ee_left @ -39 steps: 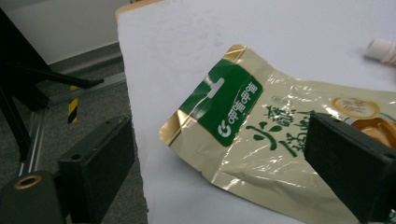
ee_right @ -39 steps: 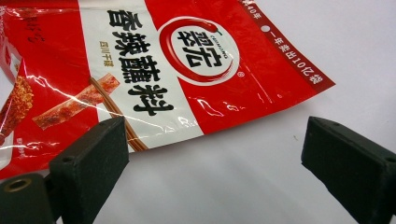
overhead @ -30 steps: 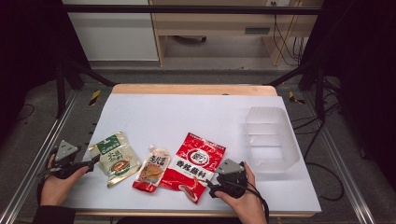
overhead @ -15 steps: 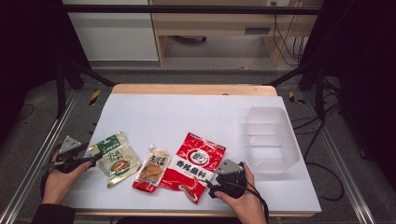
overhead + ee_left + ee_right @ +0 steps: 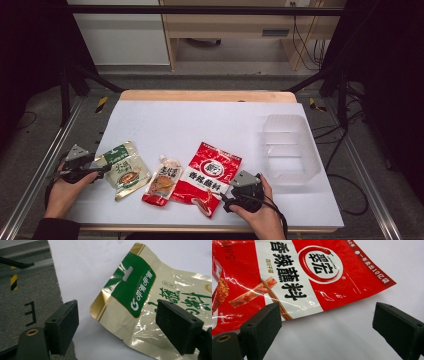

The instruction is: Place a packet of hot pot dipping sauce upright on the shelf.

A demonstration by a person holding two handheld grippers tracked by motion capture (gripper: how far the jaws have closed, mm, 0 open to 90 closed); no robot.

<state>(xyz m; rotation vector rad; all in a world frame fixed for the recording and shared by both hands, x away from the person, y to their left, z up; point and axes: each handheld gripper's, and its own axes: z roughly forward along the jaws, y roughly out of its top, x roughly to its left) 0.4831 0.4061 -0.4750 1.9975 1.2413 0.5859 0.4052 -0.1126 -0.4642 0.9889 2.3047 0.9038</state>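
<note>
Standing by the near edge of the table, I could see the person's right gripper (image 5: 226,196) resting low beside the bottom corner of the big red seasoning pouch (image 5: 210,176). Its jaws were spread wide with nothing between them; in the right gripper view the red pouch (image 5: 312,275) lay flat just ahead, its near edge lifted a little off the white sheet, which I judged made that edge the likely place to bite. Off to the person's left, the left gripper (image 5: 104,170) pointed at the green-and-gold pouch (image 5: 125,171). Those jaws were also parted and empty, straddling the pouch's top corner without pressing on it; in the left gripper view the green header with its hang slot (image 5: 128,287) sat between the two black pads, so the hand seemed lined up to pinch that stiffer sealed end rather than the soft belly. Between the two packs lay a small spouted sauce pouch (image 5: 162,181), its edge tucked against the red one. All three lay in a row near the front, within easy reach of both hands. Farther back on the right stood a clear plastic bin (image 5: 290,150), empty, probably meant to receive the packs. Beyond it, the table (image 5: 200,120) ran bare to its wooden far edge.
</note>
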